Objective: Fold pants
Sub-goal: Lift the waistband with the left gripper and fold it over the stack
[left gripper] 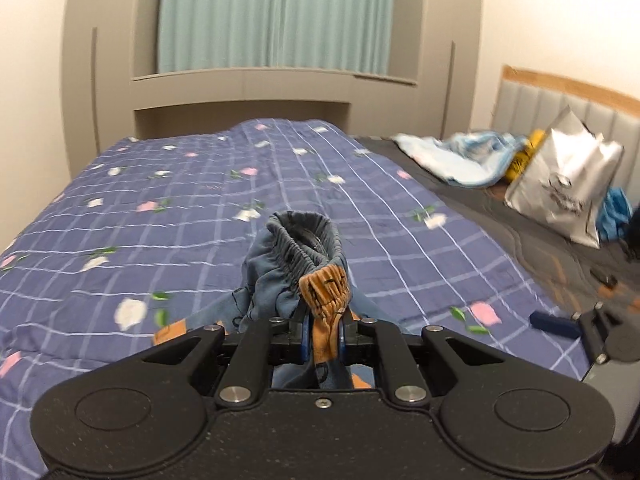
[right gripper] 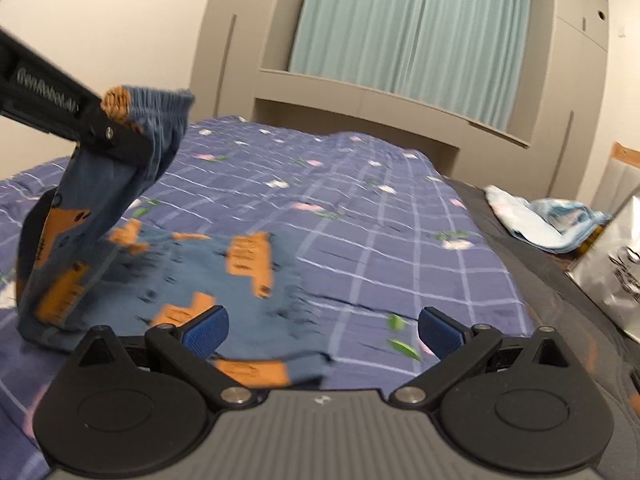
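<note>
Left gripper point(left gripper: 322, 334) clamped on pants point(right gripper: 240, 276) waistband, lifted above bedspread point(left gripper: 200, 200); legs trail on bedspread. Right gripper point(right gripper: 323, 332) spread wide, empty, over hem. Risk: one-point hold lets waistband bunch, fold goes crooked.

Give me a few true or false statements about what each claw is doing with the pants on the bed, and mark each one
1. The left claw is shut on the waistband of the pants. True.
2. The right claw grips a pant leg. False: it is open and holds nothing.
3. The pants lie wholly flat on the bedspread. False: the waistband end is lifted, the legs rest on the bed.
4. A silver bag stands near the headboard. True.
5. The curtain is red. False: it is pale green.
</note>
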Demonstrator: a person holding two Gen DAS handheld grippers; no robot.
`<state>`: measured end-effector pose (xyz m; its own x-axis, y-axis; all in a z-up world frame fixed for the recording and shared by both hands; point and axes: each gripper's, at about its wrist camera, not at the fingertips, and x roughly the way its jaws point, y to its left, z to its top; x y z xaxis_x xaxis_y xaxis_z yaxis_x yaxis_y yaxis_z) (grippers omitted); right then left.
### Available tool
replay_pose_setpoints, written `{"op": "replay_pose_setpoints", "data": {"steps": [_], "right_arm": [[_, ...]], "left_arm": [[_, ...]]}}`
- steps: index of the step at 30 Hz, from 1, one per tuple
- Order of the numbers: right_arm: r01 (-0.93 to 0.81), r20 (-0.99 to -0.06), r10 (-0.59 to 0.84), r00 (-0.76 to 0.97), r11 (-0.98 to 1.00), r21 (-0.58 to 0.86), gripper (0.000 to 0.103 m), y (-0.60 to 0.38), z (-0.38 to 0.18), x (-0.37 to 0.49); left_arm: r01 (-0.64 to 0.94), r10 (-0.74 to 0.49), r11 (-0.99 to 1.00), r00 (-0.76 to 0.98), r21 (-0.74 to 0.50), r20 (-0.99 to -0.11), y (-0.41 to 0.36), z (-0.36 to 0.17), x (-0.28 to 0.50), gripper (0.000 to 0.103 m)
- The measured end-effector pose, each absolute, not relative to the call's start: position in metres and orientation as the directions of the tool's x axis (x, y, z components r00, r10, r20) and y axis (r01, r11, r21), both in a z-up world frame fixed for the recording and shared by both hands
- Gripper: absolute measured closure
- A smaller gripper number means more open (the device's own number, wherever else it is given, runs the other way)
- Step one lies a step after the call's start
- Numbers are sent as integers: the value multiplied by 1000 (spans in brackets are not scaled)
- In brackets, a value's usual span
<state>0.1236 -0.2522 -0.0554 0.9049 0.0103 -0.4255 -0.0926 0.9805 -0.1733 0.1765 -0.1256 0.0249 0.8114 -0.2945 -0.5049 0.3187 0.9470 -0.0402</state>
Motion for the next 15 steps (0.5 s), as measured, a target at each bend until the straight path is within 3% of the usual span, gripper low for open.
{"op": "replay_pose_setpoints", "data": {"steps": [15], "right_arm": [[-8, -484, -70, 872, 988, -157, 0, -288, -76, 113]], "left_arm": [[338, -290, 940, 734, -39, -614, -156, -24, 189, 88]]}}
